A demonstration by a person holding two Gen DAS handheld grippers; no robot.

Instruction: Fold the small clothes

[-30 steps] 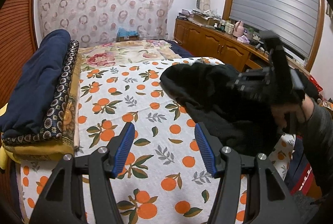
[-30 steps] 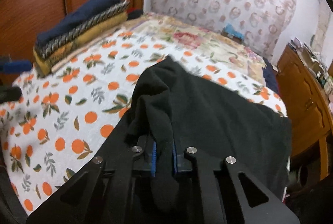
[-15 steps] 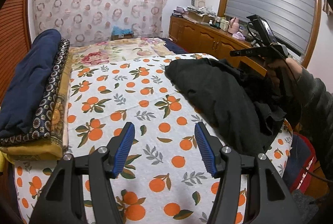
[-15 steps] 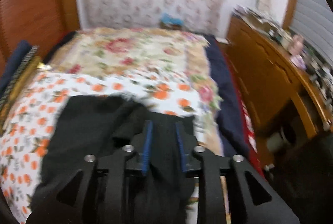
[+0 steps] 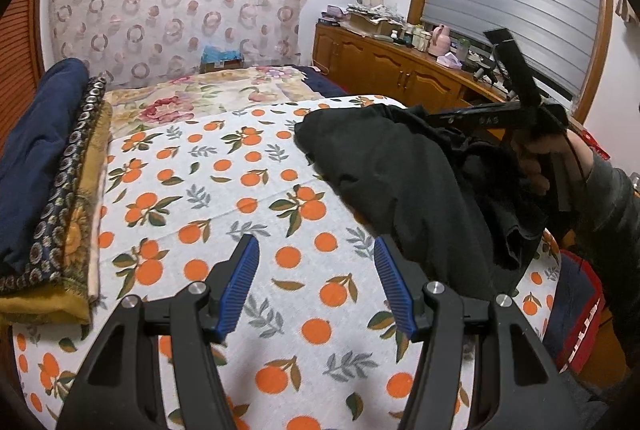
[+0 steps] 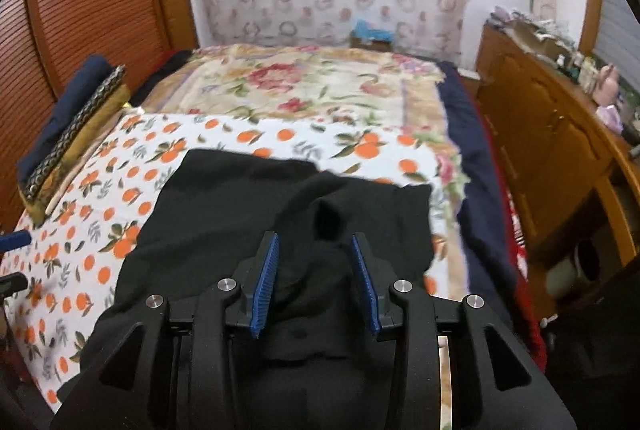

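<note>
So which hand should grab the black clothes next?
Probably the right. Its tool is open directly over the crumpled black garment, with fabric bunched between the pads. The left tool is open too, but over bare orange-print sheet, beside the garment.

The right gripper is held with its blue-padded jaws apart above a black garment, a raised fold of which lies between the pads (contact cannot be determined). The garment is spread on an orange-print sheet. A floral blanket is laid farther off. Folded bedding is stacked at the left; a wooden cabinet stands at the right.
</note>
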